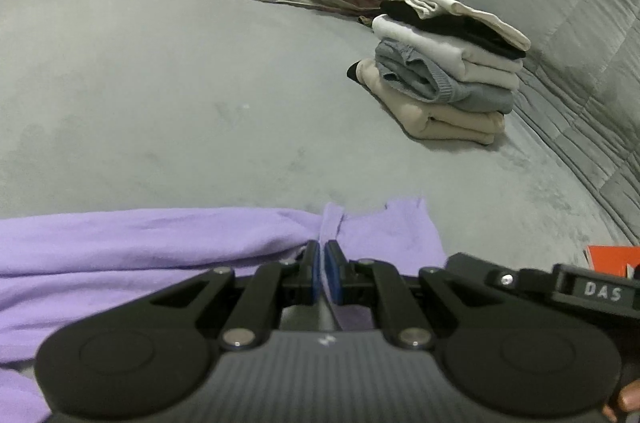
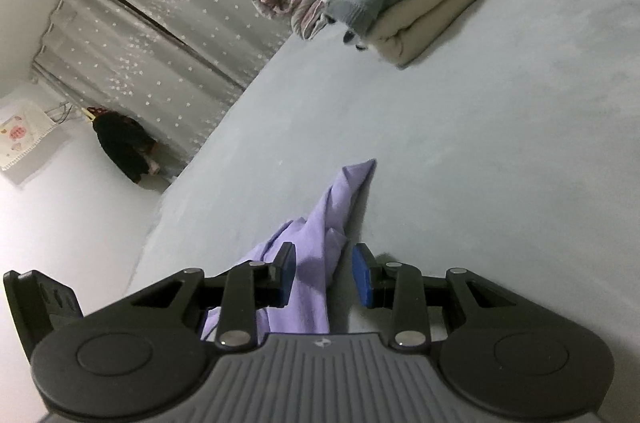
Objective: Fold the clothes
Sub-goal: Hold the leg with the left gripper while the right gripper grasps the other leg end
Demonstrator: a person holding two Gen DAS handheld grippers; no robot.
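Pinching purple garment (image 1: 120, 255) in L tool (image 1: 322, 255), R tool (image 2: 323, 259) straddling it

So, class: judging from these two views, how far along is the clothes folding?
Done: a stack of folded clothes sits on the grey bed. In hand: the left hand-held gripper pinches the purple garment; the right hand-held gripper stands open around it. Left: folding and stacking it.
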